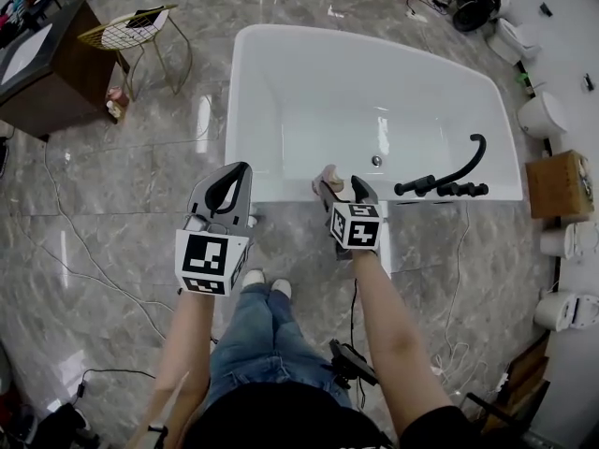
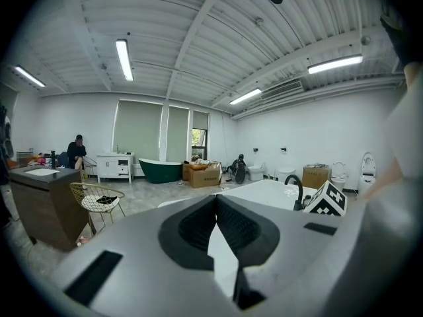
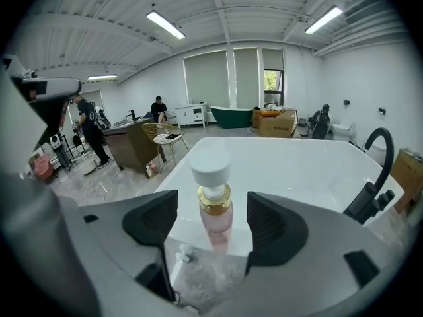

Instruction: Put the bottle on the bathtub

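Note:
A small pink bottle (image 3: 213, 208) with a gold collar and white cap stands upright on the near rim of the white bathtub (image 3: 297, 170). My right gripper (image 3: 211, 226) is open around it, one jaw on each side with a gap to the bottle on both. In the head view the bottle (image 1: 329, 174) shows at the tub's (image 1: 281, 40) front edge, just beyond the right gripper (image 1: 343, 189). The left gripper (image 1: 234, 181) hovers over the floor to the left of the bottle, shut and empty, its jaws meeting at a line (image 2: 216, 203).
A black faucet (image 1: 459, 178) sits on the tub's front right rim. A wire chair (image 1: 131, 31) and dark counter (image 1: 37, 64) stand at the back left. A cardboard box (image 1: 557, 183) and toilets (image 1: 543, 115) line the right side. Cables (image 1: 65, 251) trail over the marble floor.

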`<state>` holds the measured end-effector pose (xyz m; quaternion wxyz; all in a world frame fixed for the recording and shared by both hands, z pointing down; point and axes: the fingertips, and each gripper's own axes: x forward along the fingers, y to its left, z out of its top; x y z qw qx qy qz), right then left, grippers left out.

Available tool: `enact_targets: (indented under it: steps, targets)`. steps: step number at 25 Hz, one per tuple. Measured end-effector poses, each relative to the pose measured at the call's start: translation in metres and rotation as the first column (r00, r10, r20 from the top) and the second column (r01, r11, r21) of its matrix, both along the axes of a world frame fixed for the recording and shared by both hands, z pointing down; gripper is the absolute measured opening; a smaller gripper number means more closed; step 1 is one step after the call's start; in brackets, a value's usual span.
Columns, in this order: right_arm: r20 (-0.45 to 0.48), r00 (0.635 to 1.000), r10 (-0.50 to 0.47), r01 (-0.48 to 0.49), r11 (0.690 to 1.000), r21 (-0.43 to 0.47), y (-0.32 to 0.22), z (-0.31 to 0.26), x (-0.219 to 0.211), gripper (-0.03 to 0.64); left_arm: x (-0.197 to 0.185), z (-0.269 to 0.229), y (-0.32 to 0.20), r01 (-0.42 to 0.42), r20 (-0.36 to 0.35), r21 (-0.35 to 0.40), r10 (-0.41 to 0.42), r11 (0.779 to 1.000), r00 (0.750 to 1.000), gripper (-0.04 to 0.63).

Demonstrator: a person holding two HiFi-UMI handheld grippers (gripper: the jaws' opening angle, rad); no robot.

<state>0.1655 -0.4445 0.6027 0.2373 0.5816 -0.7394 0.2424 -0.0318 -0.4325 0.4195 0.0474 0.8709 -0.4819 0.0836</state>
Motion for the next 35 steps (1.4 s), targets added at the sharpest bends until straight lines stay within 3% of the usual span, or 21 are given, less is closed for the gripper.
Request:
enact_targets:
  steps: [10,18,25,30,35]
  targets:
    - [0.022,1.000,-0.010,0.009,1.000,0.018,0.035,-0.058,0.005,0.321,0.004,-0.049,0.016,-0.003,-0.025,0.074,0.005,0.997,1.000,0.011]
    - [0.044,0.999,0.027,-0.030,0.997,0.073,0.055,-0.104,0.010,0.319,0.019,-0.083,0.022,-0.030,-0.029,0.119,0.033,0.992,0.999,0.011]
    - [0.071,0.997,0.028,-0.039,0.987,0.153,0.077,-0.152,0.017,0.320,0.026,-0.131,0.030,-0.025,-0.042,0.203,0.035,0.979,0.999,0.012]
    - [0.074,0.997,-0.001,-0.018,0.964,0.265,0.090,-0.205,0.020,0.317,0.028,-0.146,0.037,-0.024,-0.057,0.238,0.039,0.971,0.998,0.012]
    - [0.007,1.000,0.028,-0.028,0.910,0.414,0.110,-0.258,0.029,0.233,0.031,-0.155,0.043,-0.025,-0.065,0.257,0.044,0.966,0.997,0.011]
